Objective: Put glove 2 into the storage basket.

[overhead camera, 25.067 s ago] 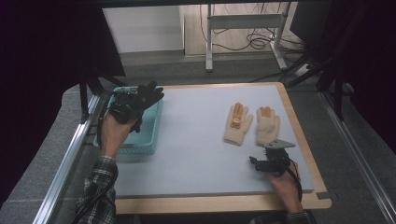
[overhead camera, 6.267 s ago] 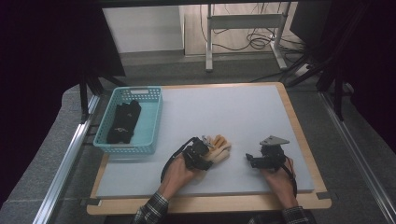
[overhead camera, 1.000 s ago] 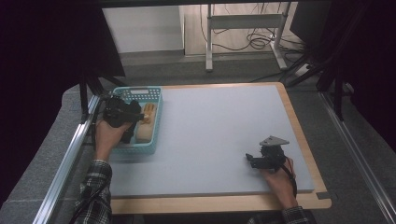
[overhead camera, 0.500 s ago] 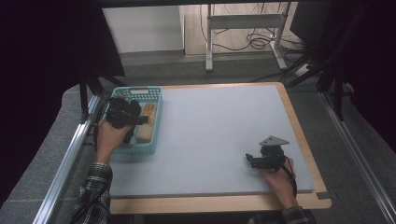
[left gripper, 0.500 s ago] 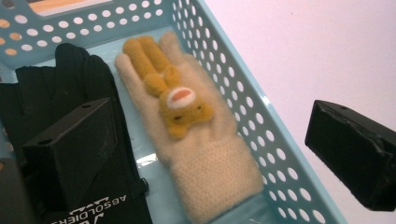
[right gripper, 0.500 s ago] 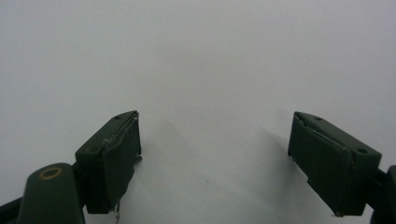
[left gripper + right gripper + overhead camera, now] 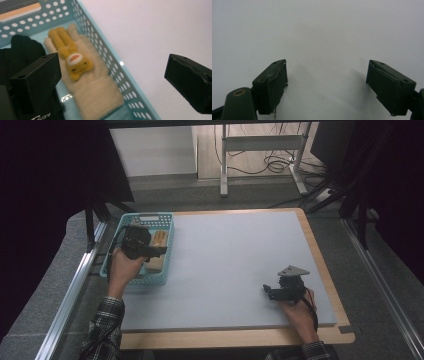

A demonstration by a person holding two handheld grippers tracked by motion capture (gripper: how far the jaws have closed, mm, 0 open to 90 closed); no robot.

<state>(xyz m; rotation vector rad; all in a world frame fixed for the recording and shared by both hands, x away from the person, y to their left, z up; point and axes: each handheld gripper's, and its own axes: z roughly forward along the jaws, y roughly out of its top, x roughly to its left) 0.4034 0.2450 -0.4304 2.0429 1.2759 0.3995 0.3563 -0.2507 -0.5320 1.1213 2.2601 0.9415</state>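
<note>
Left gripper [image 7: 159, 251] hung over the basket [image 7: 120, 231] at centre left of the high view, jaws spread wide and just widened further, nothing between them. Seen through its own view: one jaw at lower left over the basket floor, the other at right over the bare mat [image 7: 155, 30], the cream glove [image 7: 92, 90] lying free below the gap, touched by neither pad. Lay flat along the basket's right wall, cuff toward the bottom of the frame, fingers toward upper left, a yellow animal patch [image 7: 75, 62] on its back. Beside it, at left, a black glove [image 7: 22, 50], partly hidden by the jaw. Right gripper [image 7: 266, 292] rested at lower right of the high view on the mat, jaws likewise wide apart and empty.
</note>
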